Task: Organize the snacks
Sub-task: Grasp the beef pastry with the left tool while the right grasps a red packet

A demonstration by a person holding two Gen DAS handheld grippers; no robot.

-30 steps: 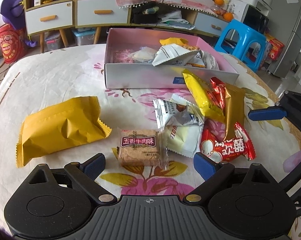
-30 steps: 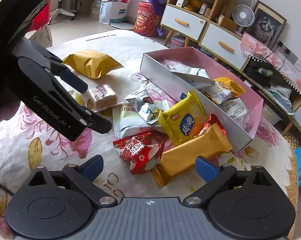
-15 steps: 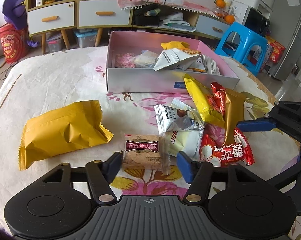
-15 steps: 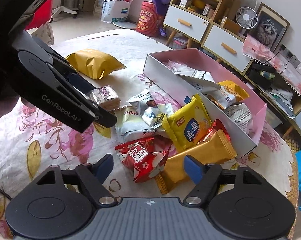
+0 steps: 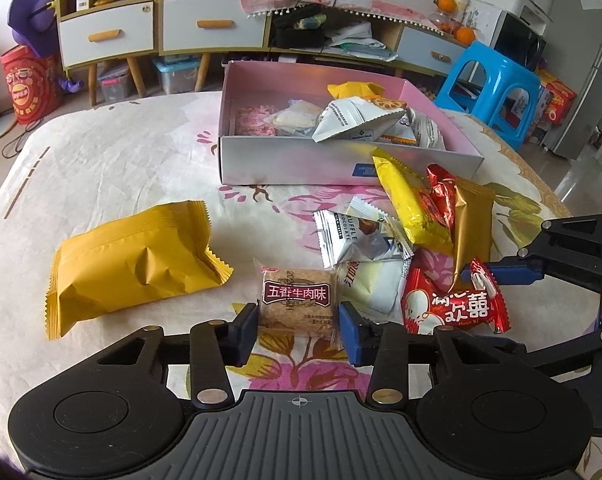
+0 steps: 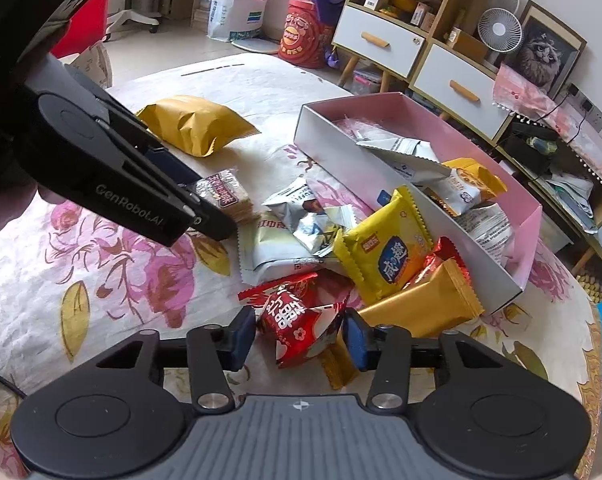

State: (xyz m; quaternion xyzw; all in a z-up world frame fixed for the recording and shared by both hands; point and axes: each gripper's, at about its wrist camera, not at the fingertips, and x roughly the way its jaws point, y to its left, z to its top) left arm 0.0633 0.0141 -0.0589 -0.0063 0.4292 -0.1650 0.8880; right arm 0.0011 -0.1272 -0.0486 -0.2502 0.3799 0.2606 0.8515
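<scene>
My left gripper (image 5: 297, 330) is shut on a brown cracker pack with a maroon label (image 5: 296, 300), which lies on the floral tablecloth; the pack also shows in the right wrist view (image 6: 225, 196). My right gripper (image 6: 299, 336) is shut on a red candy packet (image 6: 297, 320), which also shows in the left wrist view (image 5: 453, 304). A pink and white box (image 5: 289, 162) behind the pile holds several snacks. A large yellow bag (image 5: 133, 268) lies to the left.
Between the grippers and the box lie a silver truffle packet (image 5: 357, 236), a white packet (image 5: 371, 286), a yellow biscuit pack (image 6: 385, 252) and a gold bar pack (image 6: 425, 300). A blue stool (image 5: 493, 92) and cabinets stand beyond the table.
Both grippers moved forward and closed from open: the left onto the brown cracker pack, the right onto the red candy packet.
</scene>
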